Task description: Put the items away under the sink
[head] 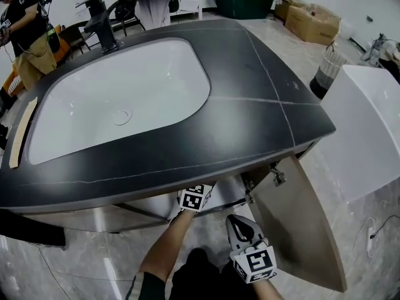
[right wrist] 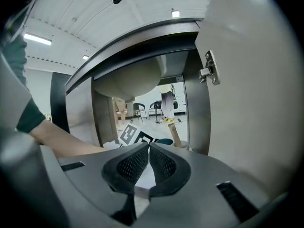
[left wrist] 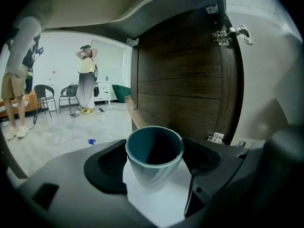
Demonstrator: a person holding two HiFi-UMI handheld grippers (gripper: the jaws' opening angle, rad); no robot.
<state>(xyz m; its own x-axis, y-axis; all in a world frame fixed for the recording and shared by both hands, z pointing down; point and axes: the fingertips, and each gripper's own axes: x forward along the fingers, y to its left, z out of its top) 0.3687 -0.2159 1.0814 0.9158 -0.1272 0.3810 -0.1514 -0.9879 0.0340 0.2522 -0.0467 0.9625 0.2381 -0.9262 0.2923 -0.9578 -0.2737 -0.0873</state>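
One teal cup point(left wrist: 154, 148) clamped in left gripper point(left wrist: 156, 164) | right gripper point(right wrist: 148, 152) closed, empty

Dark vanity countertop point(head: 262, 105) with a sunken white basin point(head: 125, 99)

A black faucet point(head: 100, 20) stands on the countertop just behind the basin's far left corner. A pale wooden strip point(head: 22, 132) lies flat along the countertop edge left of the basin. Right of the basin the dark surface is bare.

Teal cup held under the sink

The cup point(left wrist: 154, 158) is upright and empty, its round mouth showing a darker teal inside. The left gripper's point(left wrist: 155, 150) jaws clamp its sides, just before the cabinet's dark wood panel point(left wrist: 185, 80).
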